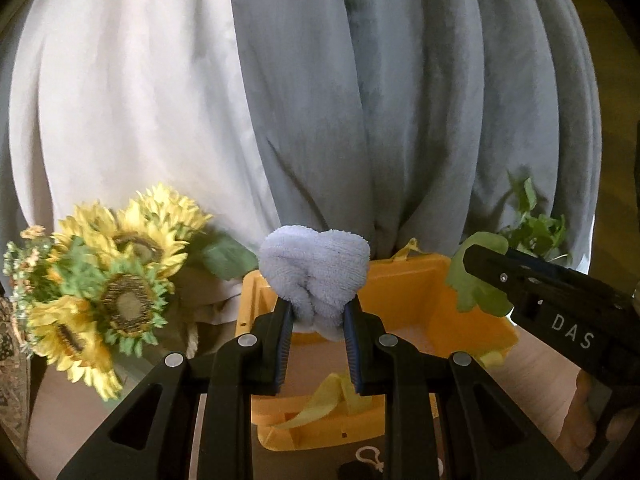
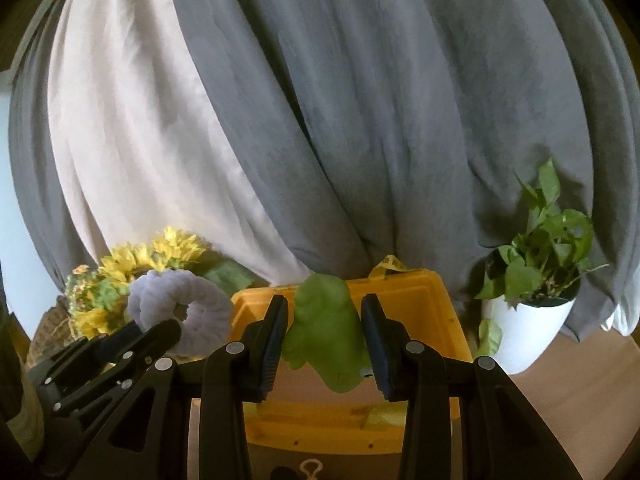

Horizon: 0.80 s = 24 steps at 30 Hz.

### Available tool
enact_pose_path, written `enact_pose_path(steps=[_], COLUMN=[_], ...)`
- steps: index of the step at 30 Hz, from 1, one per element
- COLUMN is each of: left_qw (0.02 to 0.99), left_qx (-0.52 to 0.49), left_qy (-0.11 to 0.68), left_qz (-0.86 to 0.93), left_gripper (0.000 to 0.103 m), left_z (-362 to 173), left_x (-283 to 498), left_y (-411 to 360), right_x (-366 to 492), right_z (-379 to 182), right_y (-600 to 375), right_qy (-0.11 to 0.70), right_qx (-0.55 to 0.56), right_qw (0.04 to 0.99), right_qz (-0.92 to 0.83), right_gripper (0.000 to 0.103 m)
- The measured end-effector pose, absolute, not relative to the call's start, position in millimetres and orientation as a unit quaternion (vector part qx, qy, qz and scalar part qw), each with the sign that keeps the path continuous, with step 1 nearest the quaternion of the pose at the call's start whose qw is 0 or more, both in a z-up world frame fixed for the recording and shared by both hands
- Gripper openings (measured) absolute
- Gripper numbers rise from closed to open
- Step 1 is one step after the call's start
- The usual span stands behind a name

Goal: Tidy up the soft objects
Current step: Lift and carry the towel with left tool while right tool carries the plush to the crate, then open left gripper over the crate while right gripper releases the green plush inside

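My left gripper (image 1: 318,312) is shut on a pale lavender fluffy scrunchie (image 1: 314,266) and holds it above the near left corner of the orange bin (image 1: 404,284). The scrunchie also shows in the right wrist view (image 2: 182,304) as a ring. My right gripper (image 2: 325,316) is shut on a green soft toy (image 2: 324,332) and holds it over the orange bin (image 2: 424,300). The green toy (image 1: 478,276) and right gripper show at right in the left wrist view. Yellow fabric strips (image 1: 332,400) lie inside the bin.
A sunflower bouquet (image 1: 108,280) stands left of the bin. A white pot with a green plant (image 2: 532,292) stands right of it on the wooden floor. Grey and white curtains (image 2: 360,120) hang just behind. A small keychain object (image 2: 310,470) lies near the bin's front.
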<state>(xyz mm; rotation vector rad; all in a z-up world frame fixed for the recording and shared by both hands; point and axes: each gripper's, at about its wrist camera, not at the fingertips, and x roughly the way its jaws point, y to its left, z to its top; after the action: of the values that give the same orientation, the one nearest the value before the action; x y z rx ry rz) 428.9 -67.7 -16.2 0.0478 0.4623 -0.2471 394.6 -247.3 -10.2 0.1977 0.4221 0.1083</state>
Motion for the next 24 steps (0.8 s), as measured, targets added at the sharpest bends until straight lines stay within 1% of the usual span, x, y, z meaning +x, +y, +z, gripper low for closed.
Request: enact_pose_path(steps=[5, 16, 24], left_qw=[0.962, 0.943, 0.927], left_qx=[0.027, 0.029, 0.035], left_qy=[0.244, 0.308, 0.349], left_qz=[-0.119, -0.126, -0.134], left_gripper=[0.025, 0.025, 0.03], left_z=[-32.3, -70.8, -90.1], left_x=[449.2, 489.6, 505.5], left_y=[-74.7, -87.7, -90.0], right_x=[417.8, 461.3, 483.3], right_z=[-24.0, -61.2, -86.5], right_y=[-254.1, -260.5, -258.9], right_qy=[0.227, 0.292, 0.348], right_qx=[0.099, 0.099, 0.089], right_qw=[0.968, 0.951, 0.933], right_qz=[0.046, 0.033, 0.027], right_gripper=[0.04, 0.039, 0.04])
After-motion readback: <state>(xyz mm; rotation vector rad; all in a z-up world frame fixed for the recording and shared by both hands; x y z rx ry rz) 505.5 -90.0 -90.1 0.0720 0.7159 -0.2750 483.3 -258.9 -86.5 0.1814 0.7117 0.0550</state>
